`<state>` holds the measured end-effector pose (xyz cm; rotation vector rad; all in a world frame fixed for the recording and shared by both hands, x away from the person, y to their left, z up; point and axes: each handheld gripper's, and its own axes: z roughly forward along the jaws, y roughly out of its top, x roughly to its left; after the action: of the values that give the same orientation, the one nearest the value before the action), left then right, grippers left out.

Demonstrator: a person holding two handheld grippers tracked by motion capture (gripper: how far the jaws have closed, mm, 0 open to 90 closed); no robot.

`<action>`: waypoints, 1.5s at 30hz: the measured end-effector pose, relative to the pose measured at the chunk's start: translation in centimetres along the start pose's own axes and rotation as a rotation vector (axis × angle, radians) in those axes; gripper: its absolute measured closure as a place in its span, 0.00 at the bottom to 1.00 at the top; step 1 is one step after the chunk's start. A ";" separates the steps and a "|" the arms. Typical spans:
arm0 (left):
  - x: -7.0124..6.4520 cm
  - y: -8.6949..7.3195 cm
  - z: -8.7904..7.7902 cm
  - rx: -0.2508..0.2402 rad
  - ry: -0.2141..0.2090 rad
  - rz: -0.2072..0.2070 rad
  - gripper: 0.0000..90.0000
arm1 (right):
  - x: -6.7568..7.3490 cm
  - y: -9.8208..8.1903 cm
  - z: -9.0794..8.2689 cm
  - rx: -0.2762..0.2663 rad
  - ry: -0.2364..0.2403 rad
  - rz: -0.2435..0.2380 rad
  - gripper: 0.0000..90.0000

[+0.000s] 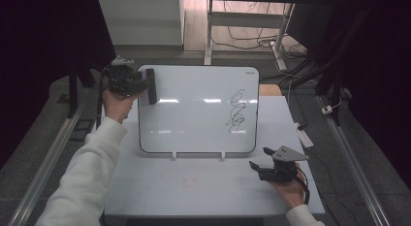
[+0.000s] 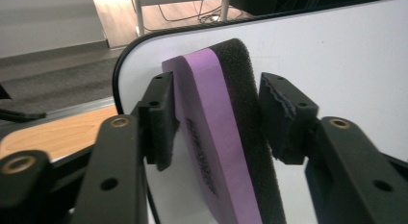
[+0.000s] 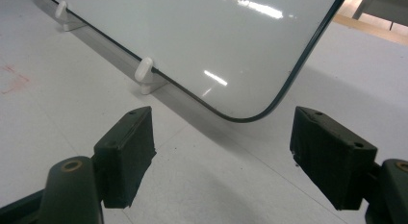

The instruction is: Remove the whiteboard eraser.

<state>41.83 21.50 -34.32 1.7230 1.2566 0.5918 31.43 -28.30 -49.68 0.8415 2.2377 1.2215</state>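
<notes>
One whiteboard (image 1: pixel 194 109) stands on the white table (image 1: pixel 203 187), propped on two small white clip feet (image 1: pixel 174 155) along its lower edge, and it carries one black scribble (image 1: pixel 236 112) at the right of centre in the high view. There is one eraser (image 1: pixel 151 85), purple foam backed with a black sponge layer, and two grippers, one in each of the person's hands. The left gripper (image 1: pixel 145 84) sits at the upper left of the high view, at the board's upper left corner, and it is clamped on the eraser: in the left gripper view the eraser (image 2: pixel 226 137) fills the middle of the frame between the two black jaws, the purple side towards the left jaw and the sponge side towards the right one, with the board's white face (image 2: pixel 346 65) behind it at the upper right. The scribble lies well apart from the eraser, across the board. The right gripper (image 1: pixel 259 160) rests low on the table at the lower right of the high view, just beside the board's lower right corner, its jaws spread wide with nothing between them; in the right gripper view that rounded corner (image 3: pixel 250 116) sits in the middle of the frame, beyond the gap between them, and one clip foot (image 3: pixel 144 72) shows left of centre.
</notes>
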 end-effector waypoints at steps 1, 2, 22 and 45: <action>-0.1 0.0 0.0 0.001 0.007 -0.002 0.57 | 0.0 0.0 0.0 0.001 0.000 0.001 0.26; -0.1 0.0 0.1 0.002 0.009 -0.005 0.58 | 0.0 0.0 0.0 0.001 -0.002 0.002 0.26; -1.6 -0.3 -2.8 -0.022 0.035 0.058 0.71 | 0.0 0.1 -0.2 -0.009 -0.020 0.006 0.26; -8.2 -9.0 -3.4 0.019 -0.205 0.132 0.71 | 5.1 3.8 1.2 -0.075 0.149 -0.018 0.26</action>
<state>31.73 16.00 -39.50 1.8421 1.0136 0.4674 29.70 -22.42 -47.49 0.7223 2.2934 1.3916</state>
